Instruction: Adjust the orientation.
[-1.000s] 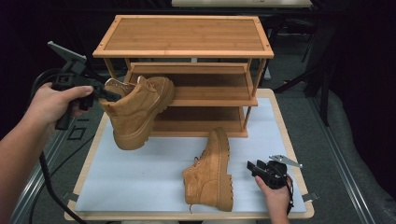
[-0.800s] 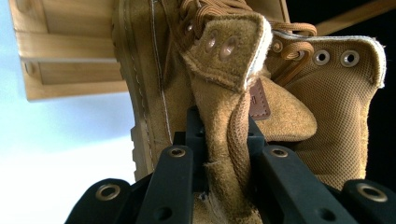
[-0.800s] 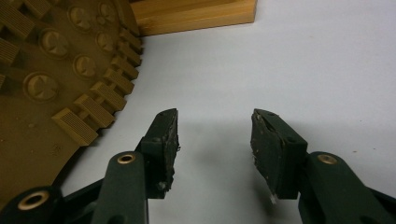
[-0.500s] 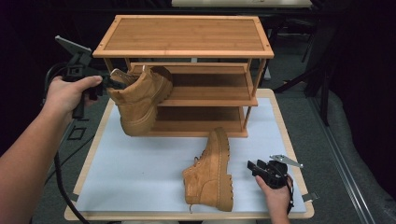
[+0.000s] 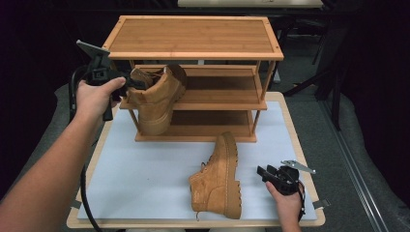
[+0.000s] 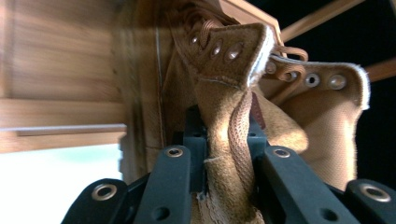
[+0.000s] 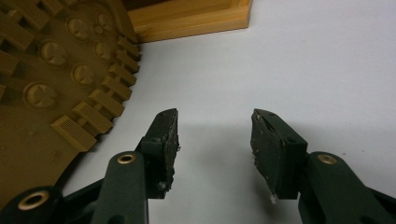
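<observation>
At the left end of the rack's middle shelf (image 5: 220, 104), a tan boot (image 5: 157, 99) hangs in the left gripper (image 5: 131, 83), which is clenched on the boot's collar, the suede flap pinched between its black jaws; those jaws have just been opening a little with the flap between them. Its toe pokes in over the shelf while its heel hangs down in front of the lower shelf. Above it spreads the bamboo shoe rack (image 5: 193, 36), standing at the back of the counter (image 5: 145, 179). Nearer the front edge, a second boot (image 5: 220, 181) lies on its side, sole turned right. Just beside that sole the right gripper (image 5: 263, 171) rests low over the counter, jaws spread apart and grasping nothing.
</observation>
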